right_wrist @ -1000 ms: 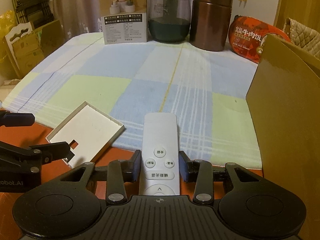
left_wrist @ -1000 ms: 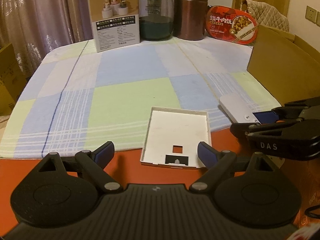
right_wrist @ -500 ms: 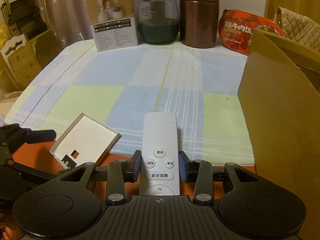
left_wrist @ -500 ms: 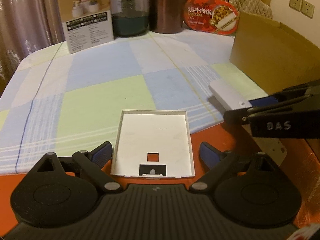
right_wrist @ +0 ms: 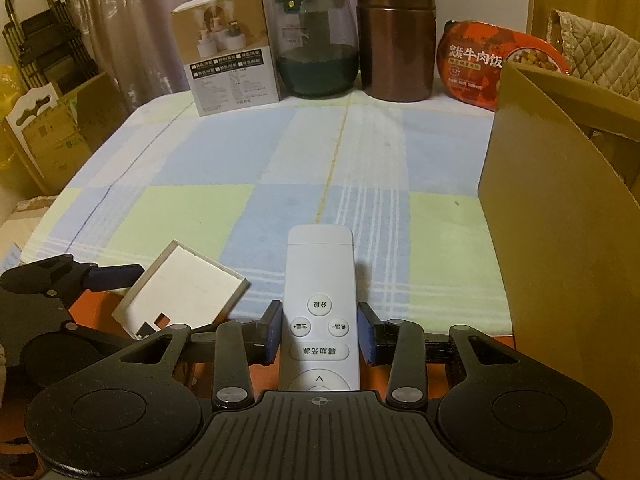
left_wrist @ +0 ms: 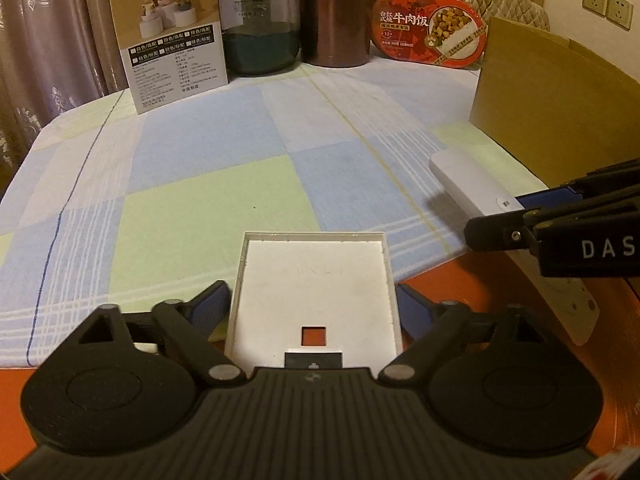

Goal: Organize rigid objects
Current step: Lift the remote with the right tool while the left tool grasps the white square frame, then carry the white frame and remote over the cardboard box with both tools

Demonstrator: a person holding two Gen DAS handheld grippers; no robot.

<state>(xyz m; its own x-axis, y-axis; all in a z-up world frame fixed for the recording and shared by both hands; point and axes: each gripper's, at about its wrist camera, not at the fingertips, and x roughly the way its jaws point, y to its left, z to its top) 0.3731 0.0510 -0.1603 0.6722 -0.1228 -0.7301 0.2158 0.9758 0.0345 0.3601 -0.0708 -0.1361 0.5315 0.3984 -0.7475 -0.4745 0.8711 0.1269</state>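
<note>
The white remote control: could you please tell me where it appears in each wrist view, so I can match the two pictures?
Left wrist: the white remote control lies at the right edge, between the right gripper's fingers.
Right wrist: it sits bottom centre, between the right gripper's pads.
Shared landmark: the brown canister at the table's far end.

black ribbed tool with blue pads.
</note>
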